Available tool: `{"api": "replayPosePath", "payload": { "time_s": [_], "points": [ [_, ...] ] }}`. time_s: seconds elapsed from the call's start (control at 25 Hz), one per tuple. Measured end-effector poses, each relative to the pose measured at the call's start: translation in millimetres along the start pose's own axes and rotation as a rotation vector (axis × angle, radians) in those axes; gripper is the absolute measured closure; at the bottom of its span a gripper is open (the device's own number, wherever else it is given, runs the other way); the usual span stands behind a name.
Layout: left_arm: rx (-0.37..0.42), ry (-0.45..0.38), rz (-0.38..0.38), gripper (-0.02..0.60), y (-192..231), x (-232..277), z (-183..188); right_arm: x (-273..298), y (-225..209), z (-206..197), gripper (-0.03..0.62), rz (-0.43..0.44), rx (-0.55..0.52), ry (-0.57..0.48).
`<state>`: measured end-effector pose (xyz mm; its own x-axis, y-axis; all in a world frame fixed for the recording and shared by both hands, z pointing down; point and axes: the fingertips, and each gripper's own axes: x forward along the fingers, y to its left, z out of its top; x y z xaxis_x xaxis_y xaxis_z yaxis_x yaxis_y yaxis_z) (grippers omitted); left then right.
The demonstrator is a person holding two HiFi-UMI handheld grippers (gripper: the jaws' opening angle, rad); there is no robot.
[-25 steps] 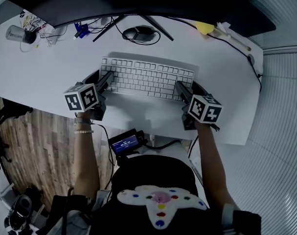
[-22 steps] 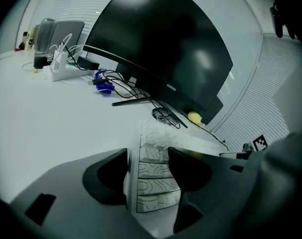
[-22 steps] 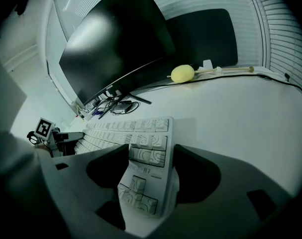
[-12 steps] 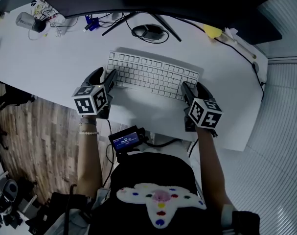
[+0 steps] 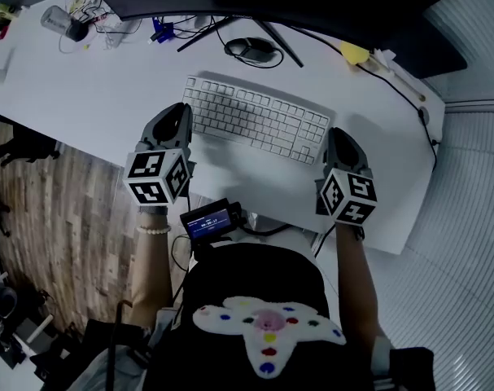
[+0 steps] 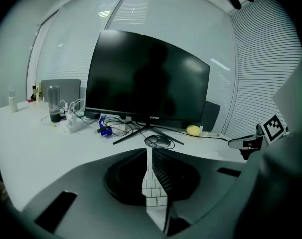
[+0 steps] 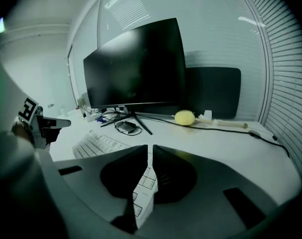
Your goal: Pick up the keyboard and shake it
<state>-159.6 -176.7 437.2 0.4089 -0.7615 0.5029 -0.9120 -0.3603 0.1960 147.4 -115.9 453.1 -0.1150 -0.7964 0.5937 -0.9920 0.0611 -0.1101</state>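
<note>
White keyboard (image 5: 255,120) pinched at both ends: my left gripper (image 5: 184,114) and right gripper (image 5: 331,137) have just clamped their jaws onto its short edges, keys showing between them. It seems lifted off the desk (image 5: 92,88), ready for shaking.

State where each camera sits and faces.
Head view: on the person's head, looking down at the desk; forearms, left gripper, right gripper show.
Left gripper view: on the left gripper, facing the monitor; its jaws have just closed on the keyboard.
Right gripper view: on the right gripper, facing likewise; jaws just closed on keyboard's other end.
Gripper views share the monitor.
</note>
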Motion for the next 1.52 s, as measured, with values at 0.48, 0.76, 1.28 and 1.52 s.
{"api": "replayPosePath", "payload": {
  "time_s": [0.48,0.76,1.28,1.52],
  "points": [
    [0.199,-0.158,-0.099,0.563,-80.4,-48.6,66.0,-54.6,27.4,62.6,0.549,0.114,-0.12,-0.188],
    [0.282,-0.256,-0.154,0.565,-121.0,-77.7,100.8,-88.8,47.4,92.2,0.551,0.184,-0.166,-0.291],
    [0.323,-0.275,-0.181,0.565,-148.0,-107.2,106.5,-122.8,77.9,111.5,0.551,0.256,-0.233,-0.368],
    [0.324,-0.273,-0.177,0.565,-149.8,-107.6,101.5,-123.1,72.6,105.4,0.553,0.244,-0.229,-0.358]
  ]
}}
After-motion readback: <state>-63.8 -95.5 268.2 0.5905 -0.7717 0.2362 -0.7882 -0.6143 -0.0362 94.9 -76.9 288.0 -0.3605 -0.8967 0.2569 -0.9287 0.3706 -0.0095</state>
